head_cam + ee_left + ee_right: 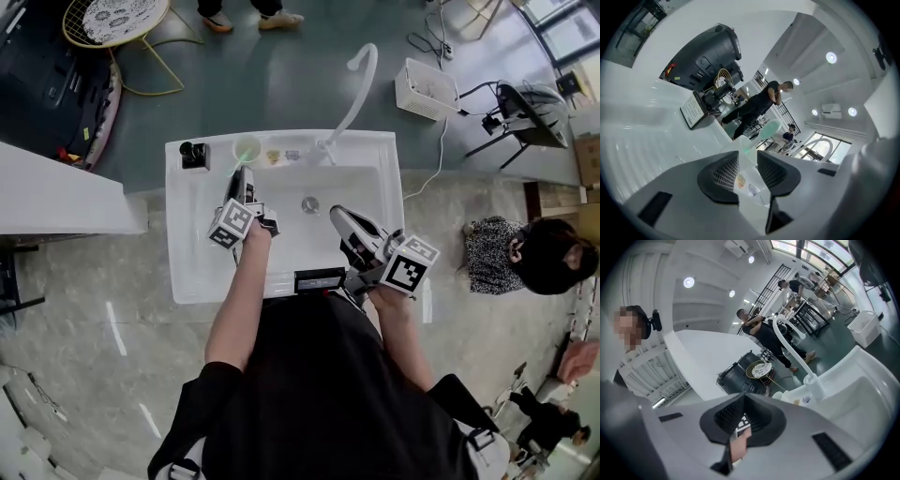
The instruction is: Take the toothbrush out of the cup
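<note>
We count one cup (247, 148), one toothbrush (237, 169) and two grippers over a single white sink (183, 272). The sink carries one curved tap (361, 84) and one small black thing (193, 155) on its back rim. The cup stands on that back rim, between the black thing and the tap. The toothbrush is in the cup. In the head view its long axis leans out of the cup towards us, over the basin. In the left gripper view it slants up and to the right, broad green end uppermost (769, 127). We cannot tell whether that end is the head or the handle. Our left gripper (242, 178) is just in front of the cup with its claw open; the cup and toothbrush show in the gap and the pads press on neither. Our right gripper (336, 214) hangs over the basin, well apart from the cup, its claw closed on nothing
</note>
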`<control>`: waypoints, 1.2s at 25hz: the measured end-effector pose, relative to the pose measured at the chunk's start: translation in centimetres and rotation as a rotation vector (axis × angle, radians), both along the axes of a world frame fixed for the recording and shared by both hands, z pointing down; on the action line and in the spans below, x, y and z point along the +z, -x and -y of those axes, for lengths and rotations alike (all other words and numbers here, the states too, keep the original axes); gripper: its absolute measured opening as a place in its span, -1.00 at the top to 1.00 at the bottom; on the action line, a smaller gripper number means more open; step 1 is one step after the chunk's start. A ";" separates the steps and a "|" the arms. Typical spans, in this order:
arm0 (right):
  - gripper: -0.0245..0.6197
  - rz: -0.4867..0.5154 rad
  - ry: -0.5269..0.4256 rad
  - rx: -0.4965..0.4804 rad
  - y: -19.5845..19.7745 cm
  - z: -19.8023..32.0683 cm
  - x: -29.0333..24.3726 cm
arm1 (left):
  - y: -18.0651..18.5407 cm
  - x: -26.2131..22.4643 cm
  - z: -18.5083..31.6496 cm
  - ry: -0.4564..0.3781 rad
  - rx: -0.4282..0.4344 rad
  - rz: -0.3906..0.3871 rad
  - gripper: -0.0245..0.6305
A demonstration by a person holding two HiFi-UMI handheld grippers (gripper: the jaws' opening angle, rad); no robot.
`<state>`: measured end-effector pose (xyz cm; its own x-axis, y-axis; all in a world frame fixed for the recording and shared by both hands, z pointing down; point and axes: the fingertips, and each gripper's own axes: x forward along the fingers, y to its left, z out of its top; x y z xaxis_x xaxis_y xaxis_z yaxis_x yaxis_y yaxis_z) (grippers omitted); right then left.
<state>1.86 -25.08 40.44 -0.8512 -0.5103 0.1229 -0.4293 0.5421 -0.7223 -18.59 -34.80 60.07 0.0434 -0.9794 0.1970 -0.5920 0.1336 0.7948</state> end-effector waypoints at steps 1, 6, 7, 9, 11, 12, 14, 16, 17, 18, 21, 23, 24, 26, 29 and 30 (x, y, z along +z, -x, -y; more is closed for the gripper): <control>0.90 -0.003 -0.002 0.002 -0.1 0.0 0.0 | 0.0 -0.1 0.2 -0.004 -0.009 -0.002 0.58; 0.90 -0.006 -0.002 0.009 -0.7 0.3 -0.1 | 0.0 -0.7 0.9 -0.009 -0.031 0.015 0.67; 0.90 -0.006 -0.002 0.009 -0.7 0.3 0.0 | 0.3 -0.6 1.1 -0.005 -0.036 0.019 0.73; 0.90 -0.004 -0.002 0.008 -0.7 0.3 -0.1 | 0.8 -0.6 1.3 0.005 -0.044 0.029 0.79; 0.90 -0.001 -0.002 0.008 -0.7 0.4 -0.1 | 1.4 -0.8 1.6 0.008 -0.045 0.047 0.81; 0.90 0.000 -0.002 0.008 -0.8 0.4 -0.1 | 1.6 -0.9 1.7 0.005 -0.042 0.058 0.81; 0.90 0.000 -0.001 0.008 -1.0 0.5 -0.1 | 1.8 -1.1 1.9 0.000 -0.033 0.076 0.80; 0.90 0.002 -0.001 0.008 -1.0 0.5 0.0 | 1.7 -1.2 2.0 -0.008 -0.021 0.079 0.80; 0.90 0.003 -0.002 0.008 -1.0 0.5 0.0 | 1.6 -1.2 2.0 -0.011 -0.018 0.080 0.80; 0.90 0.004 -0.002 0.008 -1.0 0.6 0.0 | 1.5 -1.2 2.1 -0.010 -0.017 0.081 0.80; 0.90 0.004 -0.004 0.007 -1.0 0.6 -0.1 | 1.6 -0.8 2.2 0.003 -0.020 0.087 0.79; 0.90 0.004 -0.004 0.010 -1.0 0.6 -0.1 | 1.7 -0.7 2.3 0.005 -0.020 0.094 0.79; 0.90 0.003 -0.004 0.012 -1.1 0.6 0.0 | 1.8 -0.6 2.4 0.002 -0.018 0.099 0.79; 0.90 0.001 -0.002 0.016 -1.2 0.6 0.1 | 1.9 -0.6 2.4 0.000 -0.012 0.114 0.80; 0.90 0.001 -0.002 0.017 -1.3 0.6 0.1 | 2.0 -1.0 2.4 -0.008 0.003 0.144 0.80; 0.90 0.002 -0.002 0.015 -1.2 0.6 0.1 | 2.1 -1.3 2.5 -0.016 0.007 0.156 0.80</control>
<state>3.09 -25.68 40.51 -0.8434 -0.5237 0.1198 -0.4360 0.5369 -0.7223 -20.66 -37.25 58.74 0.0200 -0.9823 0.1863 -0.7092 0.1174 0.6952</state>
